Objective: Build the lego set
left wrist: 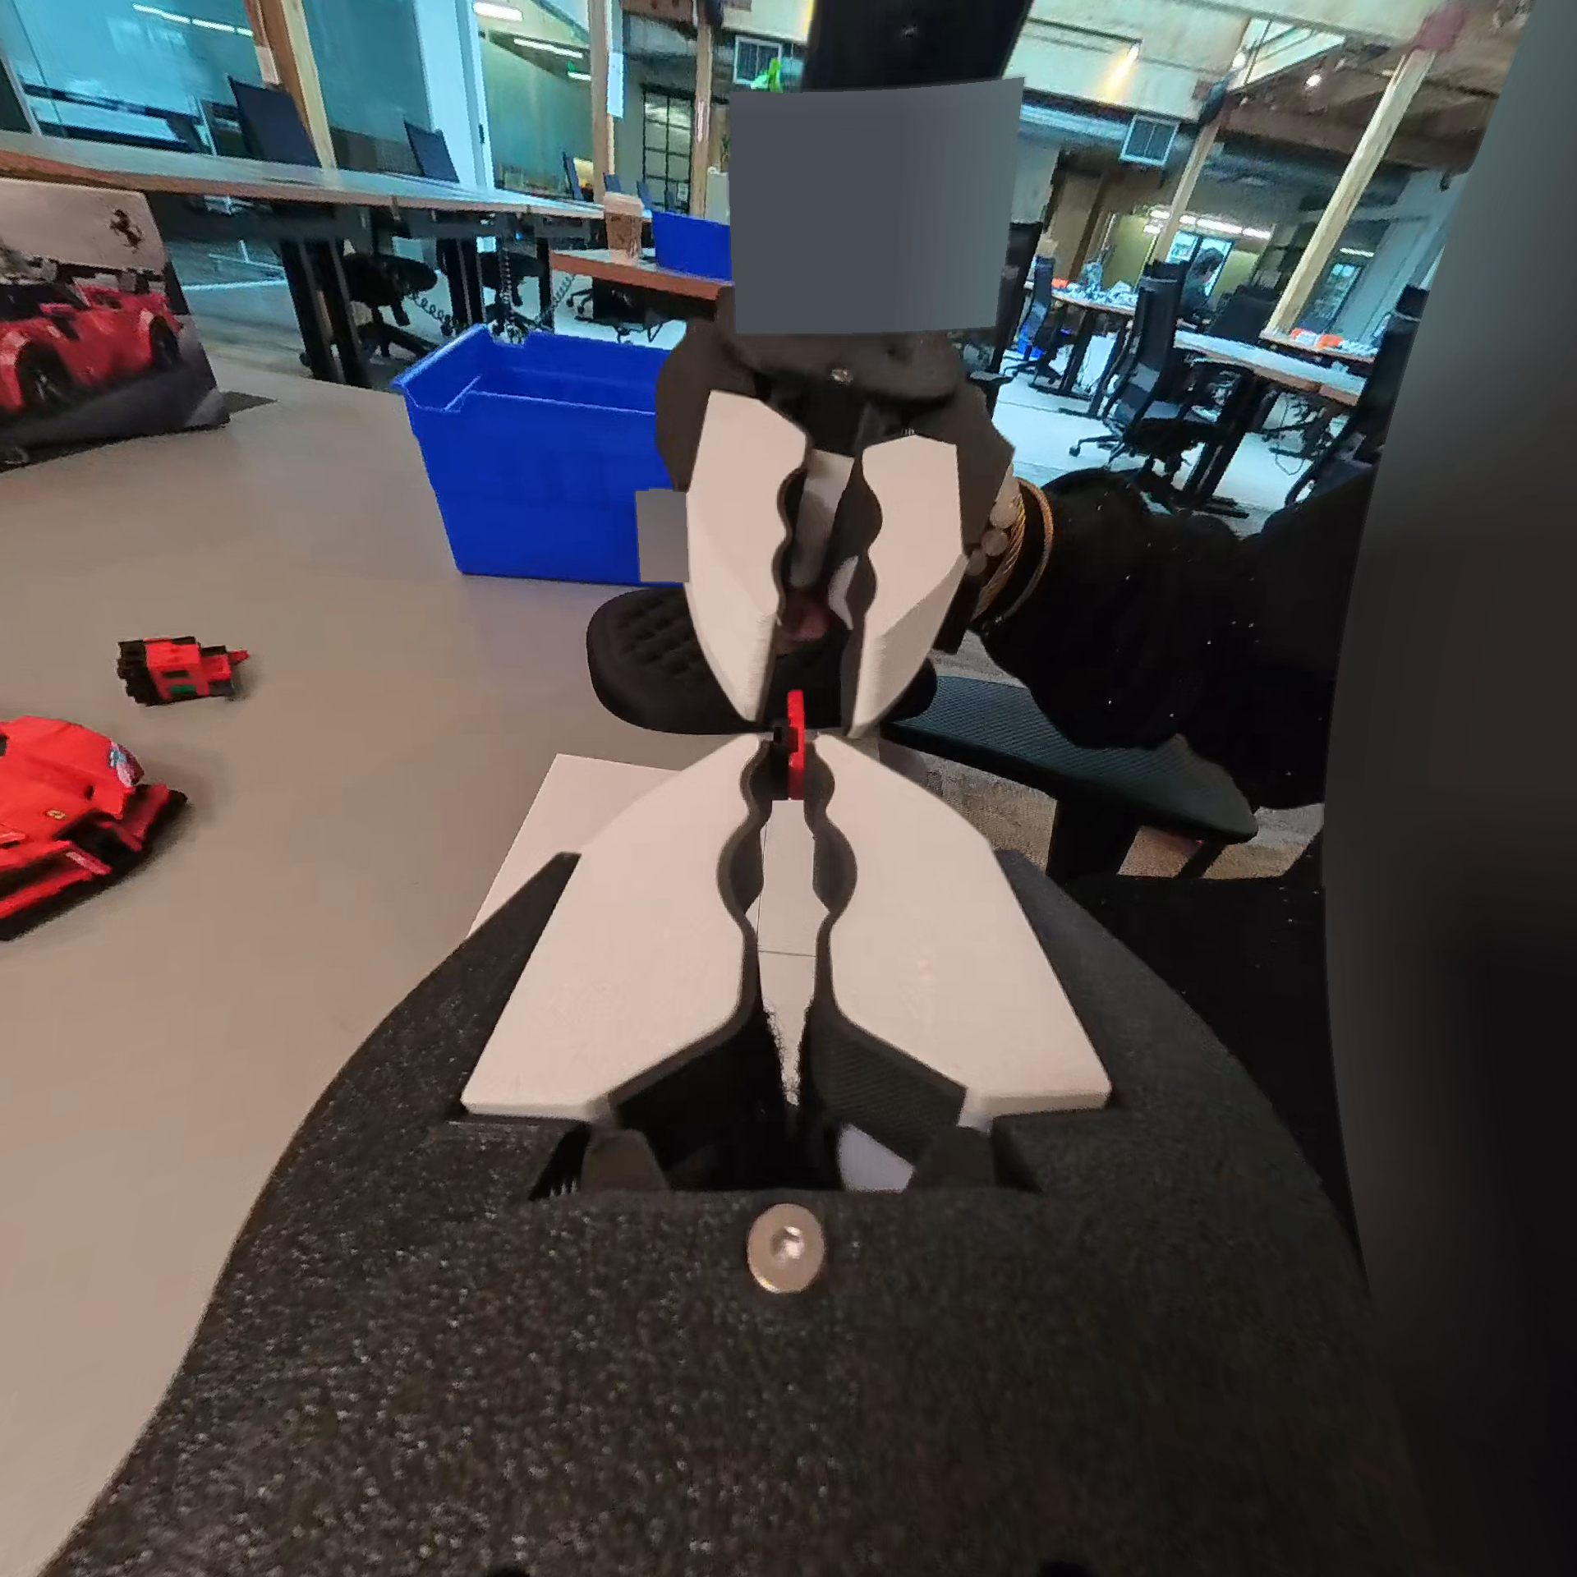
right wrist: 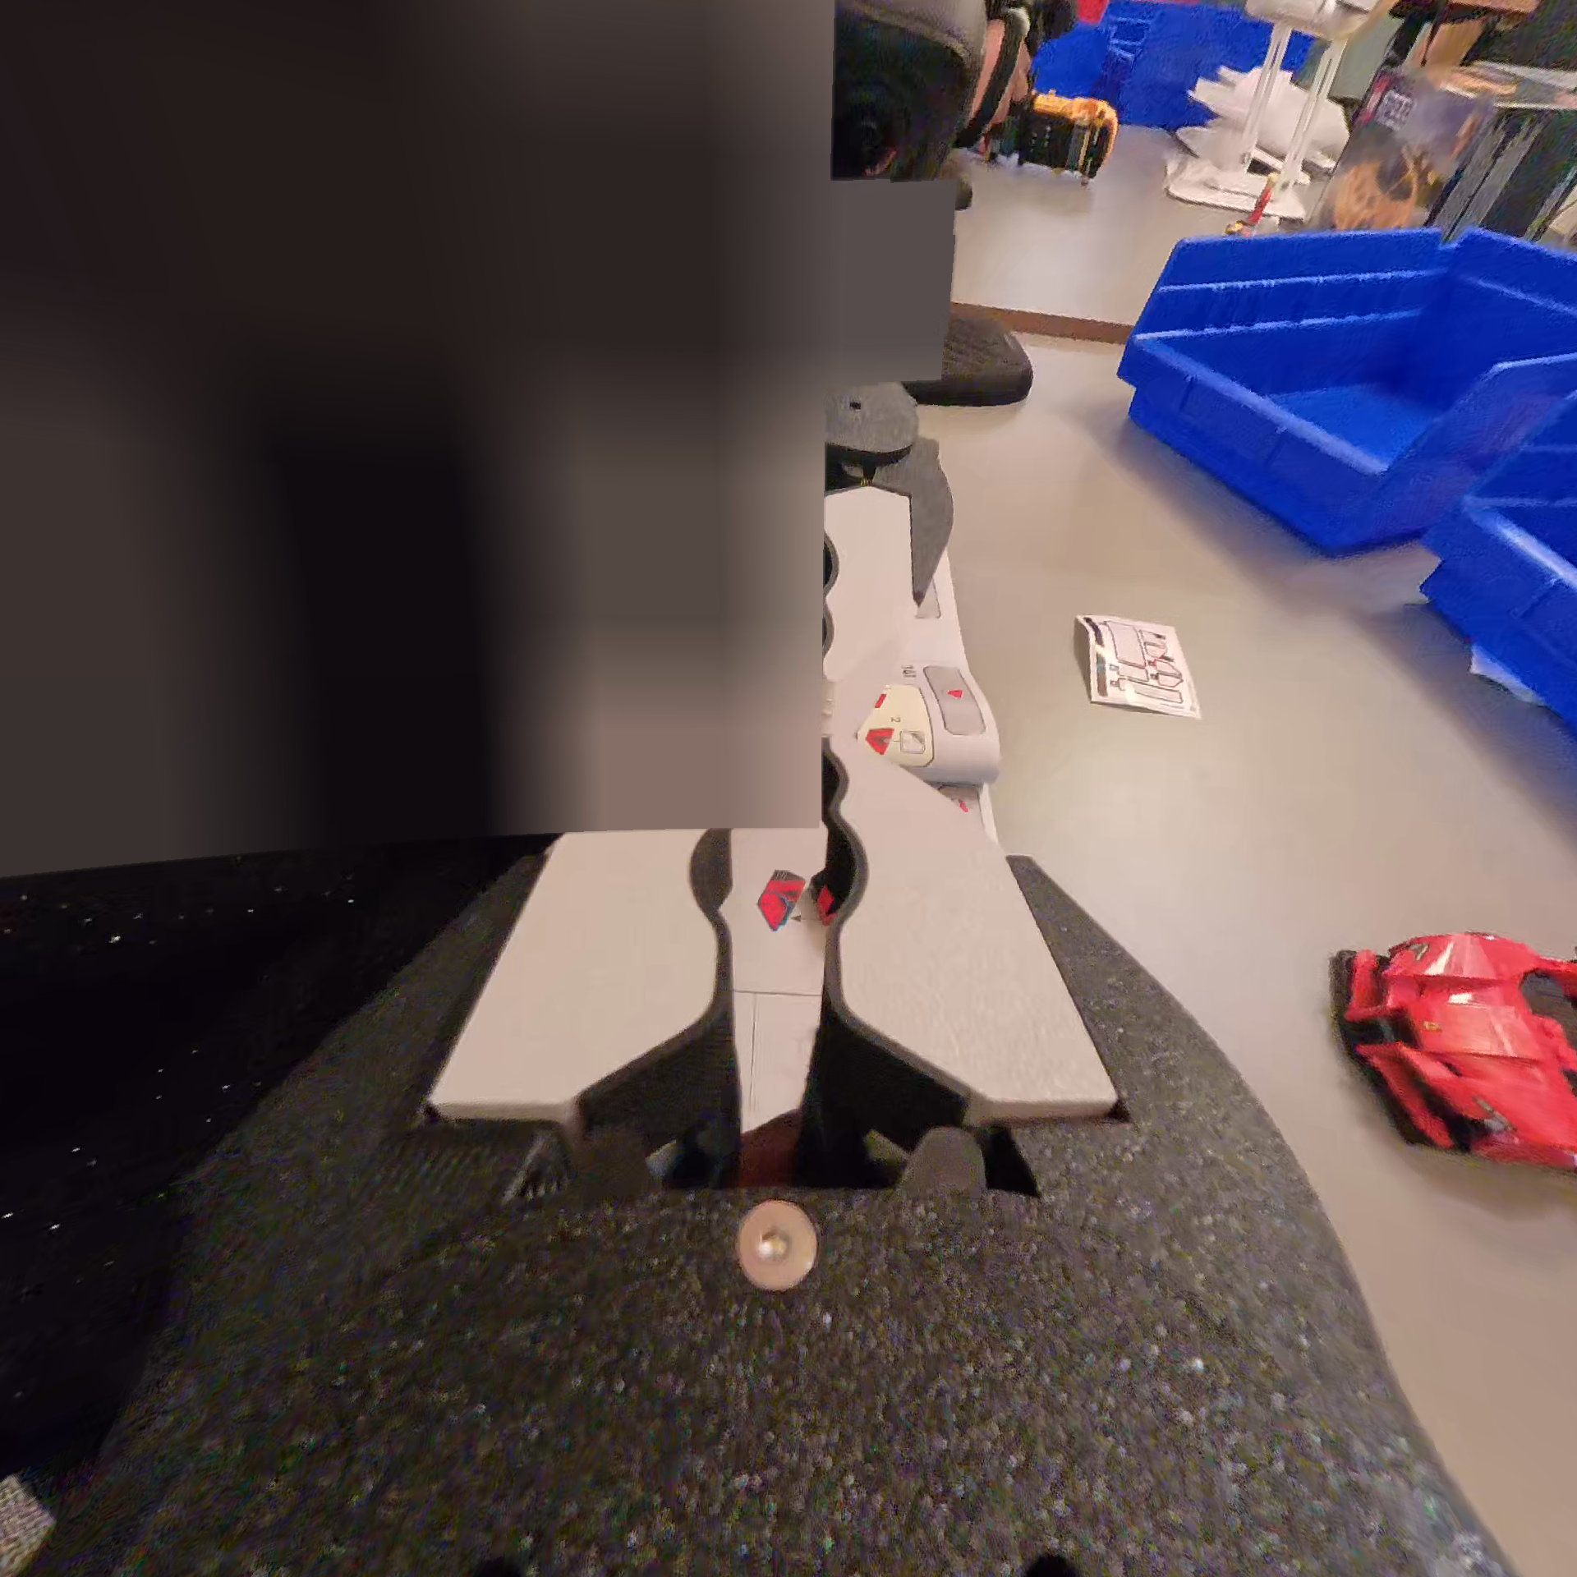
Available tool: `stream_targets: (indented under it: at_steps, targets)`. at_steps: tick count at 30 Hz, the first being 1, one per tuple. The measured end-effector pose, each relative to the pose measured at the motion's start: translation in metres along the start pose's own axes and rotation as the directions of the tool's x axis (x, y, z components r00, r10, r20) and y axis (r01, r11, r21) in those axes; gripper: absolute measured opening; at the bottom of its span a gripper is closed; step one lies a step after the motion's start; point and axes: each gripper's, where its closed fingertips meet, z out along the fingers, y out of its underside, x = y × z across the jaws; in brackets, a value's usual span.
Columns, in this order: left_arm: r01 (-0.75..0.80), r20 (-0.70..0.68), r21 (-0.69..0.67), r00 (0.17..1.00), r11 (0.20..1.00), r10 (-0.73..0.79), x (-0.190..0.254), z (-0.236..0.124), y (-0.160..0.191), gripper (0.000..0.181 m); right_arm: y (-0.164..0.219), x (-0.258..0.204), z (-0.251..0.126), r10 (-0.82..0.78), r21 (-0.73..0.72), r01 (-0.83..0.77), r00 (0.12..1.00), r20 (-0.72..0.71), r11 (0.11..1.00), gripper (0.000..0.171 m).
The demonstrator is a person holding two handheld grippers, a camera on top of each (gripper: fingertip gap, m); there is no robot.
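Note:
My left gripper (left wrist: 789, 755) is shut on a small red lego piece (left wrist: 795, 747) with a black bit on its left side, held upright above the table edge. My right gripper (left wrist: 804, 721) faces it tip to tip from the far side, and the top of the red piece stands between its tips. A narrow gap shows between its fingers, so I cannot tell if it grips. In the right wrist view a mosaic patch hides that gripper's tips; only its right finger (right wrist: 922, 939) shows fully. The red lego car (left wrist: 60, 802) lies on the table at left and also shows in the right wrist view (right wrist: 1468, 1041).
A small red and black sub-assembly (left wrist: 179, 670) lies near the car. An open instruction booklet (right wrist: 930, 725) lies under the grippers, with a sticker sheet (right wrist: 1139, 666) beside it. Blue bins (right wrist: 1331, 401) stand at the back right. The set's box (left wrist: 77, 316) stands far left. A black chair (left wrist: 1067, 768) is off the table edge. Left and right tips are no more than a few centimetres apart. The red lego car (left wrist: 60, 802) is about 20 centimetres from both grippers' fingertips. It turns up in the right wrist view (right wrist: 1448, 1040) as well.

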Motion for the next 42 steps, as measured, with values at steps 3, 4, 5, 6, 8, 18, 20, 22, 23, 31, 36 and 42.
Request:
stream_targets:
  at_steps: [3, 4, 5, 6, 8, 18, 20, 22, 23, 31, 36, 42]
  targets:
    - [-0.005, -0.007, 0.000, 1.000, 1.000, 0.005, 0.001, 0.000, 0.002, 0.006, 0.002, 0.003, 0.002, -0.015, -0.021, 0.015, 1.000, -0.007, 1.000, 0.008]
    - [-0.004, -0.010, -0.002, 1.000, 1.000, 0.004, 0.001, 0.000, 0.002, 0.006, 0.003, 0.002, 0.003, -0.019, -0.027, 0.019, 1.000, 0.001, 0.999, 0.008]
    - [-0.003, -0.017, -0.015, 1.000, 1.000, 0.003, 0.001, 0.000, 0.004, 0.006, 0.005, 0.001, 0.004, -0.022, -0.043, 0.023, 1.000, 0.012, 0.999, 0.007]
    - [-0.007, -0.025, -0.052, 1.000, 0.999, 0.006, 0.001, -0.001, 0.008, 0.008, 0.008, 0.001, 0.005, -0.031, -0.066, 0.032, 0.999, 0.016, 0.997, 0.007]
    - [-0.025, -0.012, -0.163, 1.000, 0.986, 0.024, -0.008, -0.010, 0.018, 0.013, 0.020, 0.004, 0.004, -0.071, -0.143, 0.072, 0.997, 0.011, 0.987, 0.007]
    - [0.027, -0.008, -0.594, 0.999, 0.804, -0.040, -0.056, -0.013, 0.074, 0.003, 0.091, 0.012, 0.025, -0.210, -0.444, 0.273, 0.960, 0.187, 0.853, 0.007]
    - [0.000, -0.043, -0.612, 0.999, 0.791, -0.033, -0.055, -0.008, 0.079, 0.002, 0.090, 0.014, 0.026, -0.214, -0.450, 0.288, 0.954, 0.207, 0.846, 0.007]
    - [-0.015, -0.071, -0.640, 0.997, 0.768, -0.040, -0.057, -0.006, 0.085, 0.001, 0.090, 0.016, 0.025, -0.211, -0.461, 0.296, 0.951, 0.226, 0.836, 0.007]
    - [-0.019, -0.086, -0.648, 0.995, 0.762, -0.048, -0.057, -0.005, 0.087, 0.001, 0.089, 0.017, 0.026, -0.211, -0.461, 0.297, 0.950, 0.230, 0.836, 0.007]
    - [-0.048, -0.117, -0.661, 0.992, 0.749, -0.040, -0.055, -0.001, 0.093, 0.001, 0.089, 0.018, 0.029, -0.234, -0.449, 0.325, 0.940, 0.247, 0.832, 0.007]
    - [-0.069, -0.104, -0.657, 0.995, 0.751, 0.001, -0.054, 0.000, 0.093, 0.001, 0.090, 0.018, 0.029, -0.231, -0.463, 0.331, 0.938, 0.260, 0.822, 0.007]
    - [-0.094, -0.097, -0.644, 0.994, 0.760, 0.040, -0.054, 0.001, 0.092, 0.002, 0.092, 0.018, 0.028, -0.272, -0.525, 0.400, 0.912, 0.306, 0.752, 0.007]
